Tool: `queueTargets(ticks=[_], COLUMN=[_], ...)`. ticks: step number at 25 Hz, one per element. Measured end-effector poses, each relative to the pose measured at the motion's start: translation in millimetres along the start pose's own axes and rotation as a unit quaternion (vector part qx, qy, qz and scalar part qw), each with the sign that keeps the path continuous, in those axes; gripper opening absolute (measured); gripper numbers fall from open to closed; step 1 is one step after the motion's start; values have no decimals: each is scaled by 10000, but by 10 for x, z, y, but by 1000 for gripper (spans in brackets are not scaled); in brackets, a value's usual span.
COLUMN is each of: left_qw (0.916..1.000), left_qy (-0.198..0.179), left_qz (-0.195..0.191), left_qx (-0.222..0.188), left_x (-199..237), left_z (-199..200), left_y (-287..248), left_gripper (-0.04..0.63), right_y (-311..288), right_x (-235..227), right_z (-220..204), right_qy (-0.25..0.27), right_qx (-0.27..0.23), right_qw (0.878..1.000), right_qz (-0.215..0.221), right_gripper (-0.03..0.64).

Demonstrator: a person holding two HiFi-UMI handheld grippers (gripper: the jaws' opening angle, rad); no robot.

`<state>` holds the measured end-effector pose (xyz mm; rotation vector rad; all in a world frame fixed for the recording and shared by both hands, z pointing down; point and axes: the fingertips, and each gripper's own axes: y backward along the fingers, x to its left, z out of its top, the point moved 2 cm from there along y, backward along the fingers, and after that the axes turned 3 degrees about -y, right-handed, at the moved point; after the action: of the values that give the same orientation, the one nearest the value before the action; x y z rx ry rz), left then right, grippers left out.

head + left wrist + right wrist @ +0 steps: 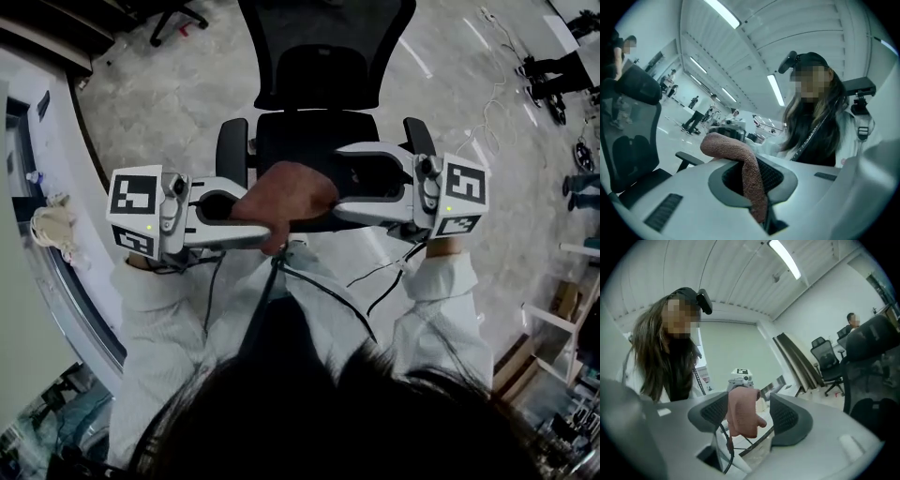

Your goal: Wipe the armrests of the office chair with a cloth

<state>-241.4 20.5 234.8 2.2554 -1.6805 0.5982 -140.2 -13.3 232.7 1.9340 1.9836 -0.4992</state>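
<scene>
Head view: my left tongs are clamped on the cloth at centre frame, above the chair seat. The armrests sit further up the frame, apart from the cloth. My right tongs stand apart, with their tips just beside the cloth's right edge.

Left gripper view: the pads are closed on a fold of cloth. The rest flops over one jaw toward the left.

Right gripper view: the jaws are spread and the cloth shows in the gap. I see no pad pressing on it.

Assessment: I judge the cloth light, soft and limp, with a grippy pile, and not fragile. It will sag and bunch. I would grip deep on a thick fold, leaving a free pad to wipe with.
</scene>
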Motion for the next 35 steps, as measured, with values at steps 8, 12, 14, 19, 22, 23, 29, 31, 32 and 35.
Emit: queueTargets(ticks=[8, 12, 14, 19, 22, 23, 29, 31, 32, 35], left_qw=[9897, 9854, 9841, 9842, 9842, 9843, 9866, 9883, 9895, 9949], left_qy=[89, 176, 185, 241, 289, 309, 376, 368, 355, 280], left_qz=[-1069, -1320, -1367, -1305, -1263, -1242, -1054, -987, -936, -681], left_qx=[948, 1058, 1120, 1171, 1209, 1218, 1185, 1101, 1041, 687], left_x=[-242, -317, -324, -271, -261, -254, -216, -206, -198, -146], left_z=[-141, -190, -219, -277, -342, -358, -400, -402, -401, -378], left_y=[-259, -264, -251, -326, -322, -282, -207, -194, -179, -119], left_gripper=[28, 28, 28, 28, 28, 28, 28, 28, 28, 29], right_y=[-280, -452, -505, -483, -494, -518, -516, -530, -541, -546], right_x=[124, 269, 351, 541, 516, 489, 456, 472, 476, 460], right_z=[-265, -431, -492, -596, -614, -602, -528, -513, -504, -484], right_qy=[-1036, -1533, -1827, -2005, -1906, -1876, -1597, -1544, -1521, -1413], right_qx=[1162, 1449, 1545, 1635, 1568, 1539, 1254, 1168, 1130, 990], right_qw=[9675, 9410, 9241, 9066, 9154, 9191, 9394, 9427, 9446, 9544], right_qz=[1991, 2646, 2979, 3333, 3180, 3104, 2762, 2717, 2680, 2437], right_gripper=[311, 311, 311, 310, 275, 243, 54, 51, 50, 49])
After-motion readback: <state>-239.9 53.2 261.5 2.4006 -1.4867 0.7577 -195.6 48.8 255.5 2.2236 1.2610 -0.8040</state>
